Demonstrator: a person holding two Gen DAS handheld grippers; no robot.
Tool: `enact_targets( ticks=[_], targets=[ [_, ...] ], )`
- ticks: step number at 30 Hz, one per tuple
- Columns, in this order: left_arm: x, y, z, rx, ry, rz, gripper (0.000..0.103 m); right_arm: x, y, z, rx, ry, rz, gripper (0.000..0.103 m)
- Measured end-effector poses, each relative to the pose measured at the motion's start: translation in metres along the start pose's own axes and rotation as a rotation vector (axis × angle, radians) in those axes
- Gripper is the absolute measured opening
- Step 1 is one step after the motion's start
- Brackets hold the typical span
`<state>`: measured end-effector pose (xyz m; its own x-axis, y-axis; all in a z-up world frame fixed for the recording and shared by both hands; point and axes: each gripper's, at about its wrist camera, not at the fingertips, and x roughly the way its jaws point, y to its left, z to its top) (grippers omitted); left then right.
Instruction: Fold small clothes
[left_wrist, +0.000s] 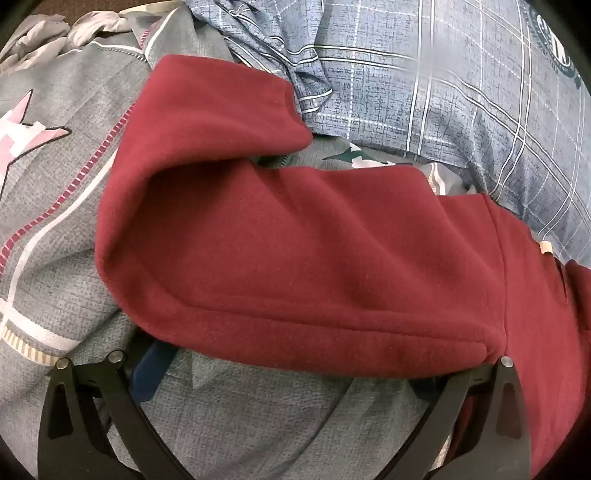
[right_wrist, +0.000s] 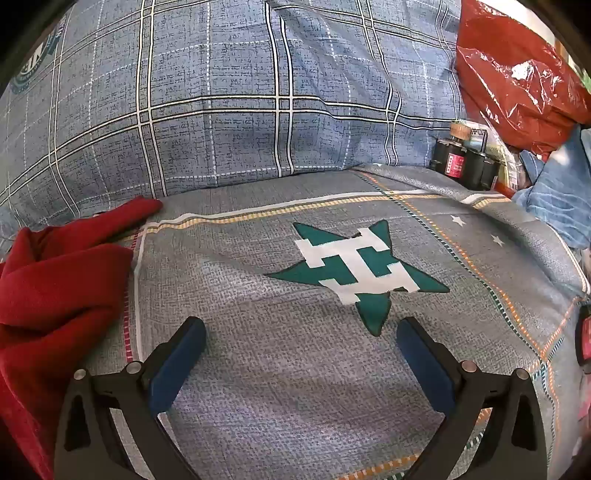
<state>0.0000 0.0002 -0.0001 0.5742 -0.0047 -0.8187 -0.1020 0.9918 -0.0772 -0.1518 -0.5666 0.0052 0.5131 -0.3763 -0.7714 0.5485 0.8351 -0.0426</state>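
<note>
— Start close in. What are the two tools doing?

— The right gripper (right_wrist: 301, 341) hangs just over the grey sheet (right_wrist: 280, 398) with its jaws spread wide and nothing between the blue pads (right_wrist: 177, 365). The left gripper (left_wrist: 291, 373) is also spread, its arms far apart, and the hem of the red garment (left_wrist: 295, 258) lies across the gap and hides the tips. Whether a pad touches that hem, I cannot tell.

— And the garment itself?

— It's a red fleece piece, doubled over on itself, lying on the grey sheet. From the right gripper's camera it sits bunched at the left edge, well apart from the right gripper.

— How much room is there to work?

— Ahead of the right gripper the sheet lies flat, with a green star print (right_wrist: 360, 273) in the middle. Past that, a blue plaid pillow (right_wrist: 229, 107) rises like a wall along the back, and the garment's far tip just reaches it.

— Any containers?

— At the far right corner a red plastic bag (right_wrist: 517, 77) bulges, contents hidden. Below it stand dark bottles (right_wrist: 465, 162) beside the mattress edge, and blue cloth (right_wrist: 557, 199) is heaped next to them.
</note>
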Motion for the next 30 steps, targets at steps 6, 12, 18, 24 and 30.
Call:
enact_targets(
  ticks=[6, 12, 18, 24, 30],
  targets=[
    [0.000, 0.004, 0.001, 0.001, 0.000, 0.001, 0.103, 0.000, 0.000, 0.000, 0.000, 0.000, 0.000, 0.103],
    [0.001, 0.003, 0.003, 0.007, 0.014, 0.002, 0.103, 0.000, 0.001, 0.000, -0.002, -0.001, -0.005, 0.103],
    [-0.019, -0.004, -0.001, 0.056, 0.091, -0.004, 0.103, -0.002, -0.003, 0.000, 0.005, 0.004, -0.006, 0.103],
    [-0.076, -0.023, -0.018, 0.121, -0.017, -0.044, 0.103, -0.034, 0.007, -0.011, -0.034, 0.105, 0.132, 0.102],
    [-0.109, -0.052, -0.028, 0.221, -0.069, -0.071, 0.103, -0.128, 0.030, -0.039, -0.096, 0.082, 0.192, 0.103]
  ],
)
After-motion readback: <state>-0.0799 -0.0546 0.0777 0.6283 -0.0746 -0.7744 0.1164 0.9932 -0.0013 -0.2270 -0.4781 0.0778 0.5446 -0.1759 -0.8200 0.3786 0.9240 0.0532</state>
